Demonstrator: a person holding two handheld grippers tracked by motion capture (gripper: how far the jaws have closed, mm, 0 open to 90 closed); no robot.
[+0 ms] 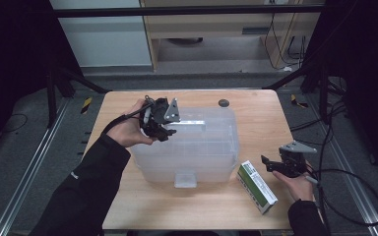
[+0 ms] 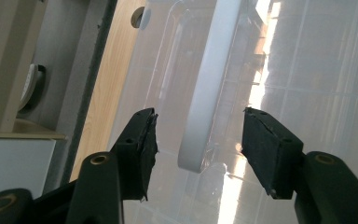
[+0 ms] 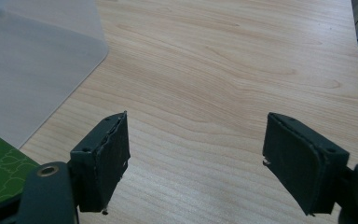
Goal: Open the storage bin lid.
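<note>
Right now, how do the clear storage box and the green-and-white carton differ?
The clear storage box is large, see-through plastic; the green-and-white carton is small, opaque and printed. The box has a white handle that sits between the open left gripper; the carton lies untouched beside the open right gripper. Both rest on the wooden table.

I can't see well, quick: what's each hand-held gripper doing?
Left hand-held gripper: open, its jaws either side of the white handle of the clear box, not pressing it.
Right hand-held gripper: open, holding nothing.

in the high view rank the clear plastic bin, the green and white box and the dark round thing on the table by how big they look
1. clear plastic bin
2. green and white box
3. dark round thing, far the smallest
</note>
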